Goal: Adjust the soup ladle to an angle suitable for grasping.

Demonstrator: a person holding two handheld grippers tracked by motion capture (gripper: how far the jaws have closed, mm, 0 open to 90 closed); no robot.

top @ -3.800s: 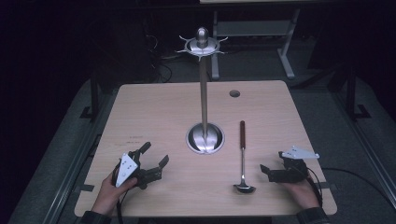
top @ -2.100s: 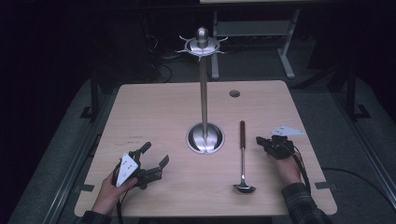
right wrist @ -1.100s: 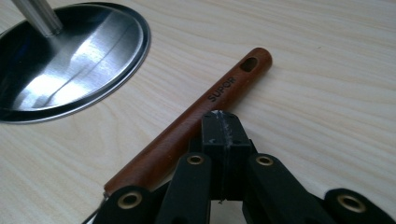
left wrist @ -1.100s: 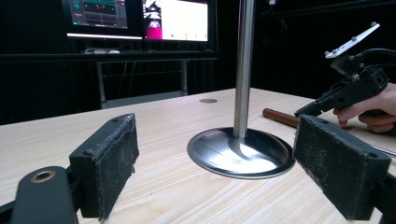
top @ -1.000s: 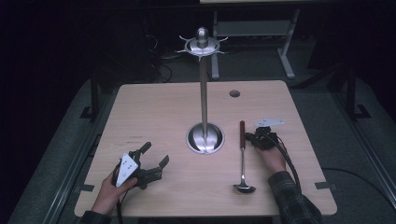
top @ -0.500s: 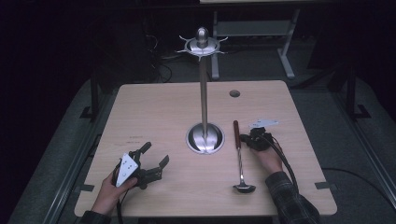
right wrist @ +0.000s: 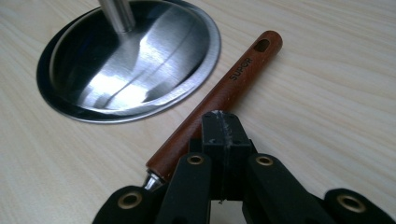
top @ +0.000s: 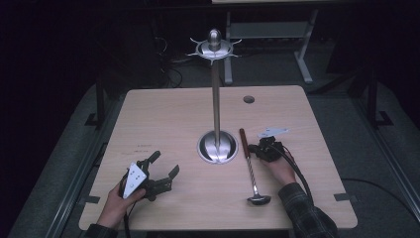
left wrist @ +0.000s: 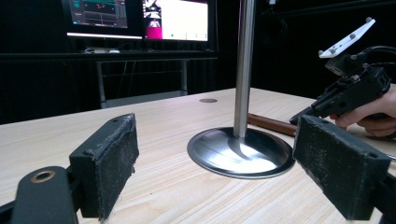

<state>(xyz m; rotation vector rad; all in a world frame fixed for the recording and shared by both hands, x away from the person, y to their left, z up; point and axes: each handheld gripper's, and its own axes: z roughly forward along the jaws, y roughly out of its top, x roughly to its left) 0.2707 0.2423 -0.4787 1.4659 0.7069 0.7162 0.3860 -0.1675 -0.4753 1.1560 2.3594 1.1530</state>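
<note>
A ladle with a reddish wooden handle and a metal bowl lies on the table, right of a tall steel stand with a round base. My right gripper is shut, with its closed tips against the handle's right side. In the right gripper view the joined jaws sit over the handle, with nothing between them, and the base lies beyond. My left gripper rests open at the table's front left. Between its pads I see the base.
The stand's top carries a ring of hooks. A round hole sits in the table at the back right. In the left gripper view the right gripper is seen beyond the handle. Monitors glow behind the table.
My right gripper has moved left from the table's right side to the ladle's handle. The handle's far end has swung left toward the stand's base. The left gripper has stayed still.
</note>
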